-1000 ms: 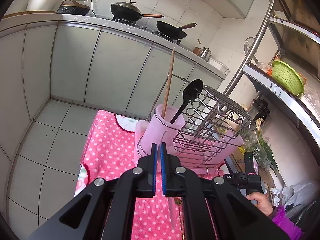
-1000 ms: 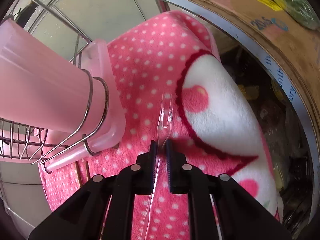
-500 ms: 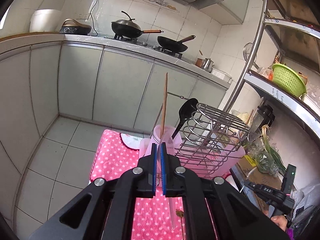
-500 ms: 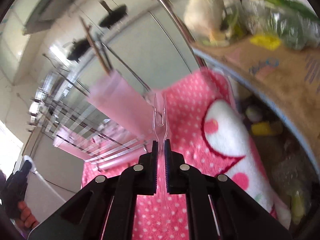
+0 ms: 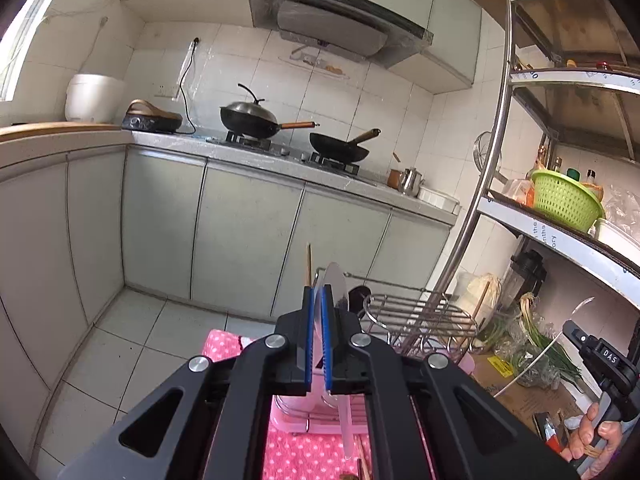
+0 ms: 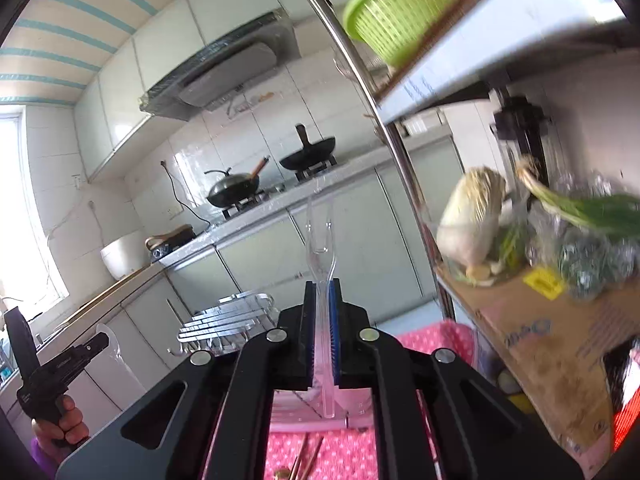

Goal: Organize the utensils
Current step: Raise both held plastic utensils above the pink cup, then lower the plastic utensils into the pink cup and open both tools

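My left gripper (image 5: 317, 300) is shut on a clear plastic spoon (image 5: 335, 292), bowl up, its handle hanging below the jaws. It is lifted high above the pink dotted cloth (image 5: 304, 456). Below stands a wire utensil rack (image 5: 420, 320) with a pink holder (image 5: 296, 400), a wooden chopstick (image 5: 308, 264) and a black ladle (image 5: 358, 294). My right gripper (image 6: 322, 292) is shut on a clear plastic fork (image 6: 319, 240), tines up, also raised above the rack (image 6: 228, 320). The other gripper shows in each view, left (image 6: 60, 368) and right (image 5: 600, 360).
A metal shelf unit (image 5: 560, 236) with a green basket (image 5: 564, 200) stands at the right, with vegetables and a cardboard box (image 6: 552, 332) under it. Chopsticks (image 6: 304, 460) lie on the cloth. Kitchen counter with woks (image 5: 248, 120) is behind.
Both grippers have risen and tilted upward from the cloth. The right gripper lifted the fork off the cloth; the left now shows the spoon held upright.
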Demonstrator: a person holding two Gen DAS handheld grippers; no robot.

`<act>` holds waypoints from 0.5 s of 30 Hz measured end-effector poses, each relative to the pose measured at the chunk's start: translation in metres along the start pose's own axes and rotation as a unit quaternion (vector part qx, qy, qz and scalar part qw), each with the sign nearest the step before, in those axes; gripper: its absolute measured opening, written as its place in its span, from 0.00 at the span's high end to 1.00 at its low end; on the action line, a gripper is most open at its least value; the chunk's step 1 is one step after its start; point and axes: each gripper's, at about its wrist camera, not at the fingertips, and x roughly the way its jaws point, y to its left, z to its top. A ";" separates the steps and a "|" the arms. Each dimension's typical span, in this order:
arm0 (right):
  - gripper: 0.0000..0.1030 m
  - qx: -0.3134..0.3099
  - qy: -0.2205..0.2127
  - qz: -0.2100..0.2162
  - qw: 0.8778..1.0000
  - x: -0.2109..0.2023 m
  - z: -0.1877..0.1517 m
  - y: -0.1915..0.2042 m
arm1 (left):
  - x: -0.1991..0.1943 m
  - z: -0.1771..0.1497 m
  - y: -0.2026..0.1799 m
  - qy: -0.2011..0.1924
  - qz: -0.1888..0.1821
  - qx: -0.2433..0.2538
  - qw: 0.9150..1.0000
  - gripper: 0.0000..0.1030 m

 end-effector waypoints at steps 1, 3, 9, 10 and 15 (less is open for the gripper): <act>0.94 -0.008 -0.009 0.002 1.000 -0.001 0.006 0.004 | -0.001 0.004 -0.001 -0.008 0.001 0.001 1.000 0.97; 0.94 -0.024 -0.025 0.002 0.999 -0.005 0.017 0.012 | -0.003 0.013 -0.003 -0.028 0.005 0.005 1.000 0.97; 0.94 -0.050 -0.046 0.002 0.998 0.004 0.034 0.025 | 0.003 0.029 -0.013 -0.074 0.022 0.017 0.997 0.97; 0.94 -0.053 -0.047 0.002 0.997 0.007 0.034 0.026 | 0.006 0.031 -0.014 -0.079 0.024 0.019 0.996 0.97; 0.94 -0.070 -0.045 -0.004 0.997 0.022 0.030 0.030 | 0.021 0.034 -0.018 -0.109 0.035 0.029 0.993 0.97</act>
